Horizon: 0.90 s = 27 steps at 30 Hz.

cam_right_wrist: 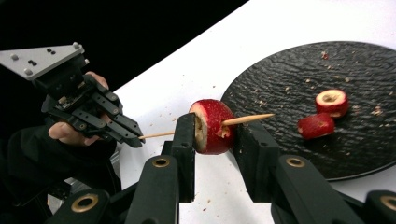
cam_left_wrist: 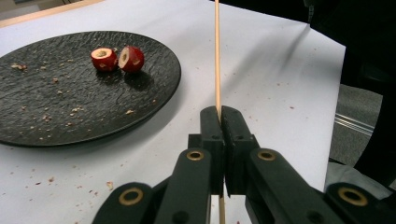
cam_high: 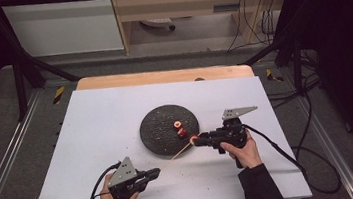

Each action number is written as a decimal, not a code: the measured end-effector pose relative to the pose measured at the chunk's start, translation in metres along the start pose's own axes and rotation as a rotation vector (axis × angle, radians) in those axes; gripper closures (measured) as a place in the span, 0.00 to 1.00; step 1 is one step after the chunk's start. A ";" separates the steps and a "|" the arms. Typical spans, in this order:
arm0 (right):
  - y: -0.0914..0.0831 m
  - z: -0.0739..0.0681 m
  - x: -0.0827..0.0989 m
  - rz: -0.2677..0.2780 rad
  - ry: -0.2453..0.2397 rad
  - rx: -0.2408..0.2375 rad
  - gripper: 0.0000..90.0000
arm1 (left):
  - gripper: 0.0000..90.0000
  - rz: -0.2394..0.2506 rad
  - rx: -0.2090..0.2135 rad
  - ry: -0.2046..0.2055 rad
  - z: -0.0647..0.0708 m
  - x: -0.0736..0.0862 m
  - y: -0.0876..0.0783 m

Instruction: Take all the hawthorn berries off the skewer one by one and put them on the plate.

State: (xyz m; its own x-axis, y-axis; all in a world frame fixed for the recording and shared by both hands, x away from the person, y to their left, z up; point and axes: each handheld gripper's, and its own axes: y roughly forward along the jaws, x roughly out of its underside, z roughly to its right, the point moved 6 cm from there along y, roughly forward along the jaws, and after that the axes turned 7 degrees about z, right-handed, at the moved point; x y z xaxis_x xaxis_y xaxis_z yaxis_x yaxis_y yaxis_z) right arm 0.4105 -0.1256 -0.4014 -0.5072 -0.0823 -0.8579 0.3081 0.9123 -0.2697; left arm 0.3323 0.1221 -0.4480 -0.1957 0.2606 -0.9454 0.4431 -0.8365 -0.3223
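Left fingers [cam_left_wrist: 219, 116] clamped on skewer [cam_left_wrist: 217, 56], right fingers [cam_right_wrist: 215, 128] gripping speared fruit piece [cam_right_wrist: 212, 126] beside plate [cam_right_wrist: 280, 74] rim, bare table [cam_high: 101, 118] around

skewer [cam_left_wrist: 217, 56] top cut by frame edge | plate [cam_right_wrist: 373, 154] right part cropped

My plate [cam_high: 161, 134] sits near the middle of the table [cam_high: 98, 133], with two fruit pieces [cam_high: 180, 129] on its right part, side by side and touching. My left tool [cam_high: 153, 173] is in front of the plate, toward the near edge, clamping one end of a skewer [cam_high: 175, 156]. The skewer runs up and to the right to my right tool [cam_high: 194, 140], just off the plate's right front rim, where a third fruit piece [cam_right_wrist: 212, 126] is threaded on it between that tool's jaws.
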 end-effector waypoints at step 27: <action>0.016 0.028 -0.039 0.014 -0.051 0.217 0.79 | 0.98 0.016 -0.173 -0.082 -0.042 0.008 -0.035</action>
State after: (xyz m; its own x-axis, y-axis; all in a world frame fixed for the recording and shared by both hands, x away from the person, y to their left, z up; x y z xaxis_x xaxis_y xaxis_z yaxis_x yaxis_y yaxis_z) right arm 0.4581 -0.1195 -0.3843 -0.4618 -0.0959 -0.8818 0.4834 0.8063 -0.3409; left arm 0.3520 0.1734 -0.4466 -0.2551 0.2021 -0.9456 0.5890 -0.7431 -0.3177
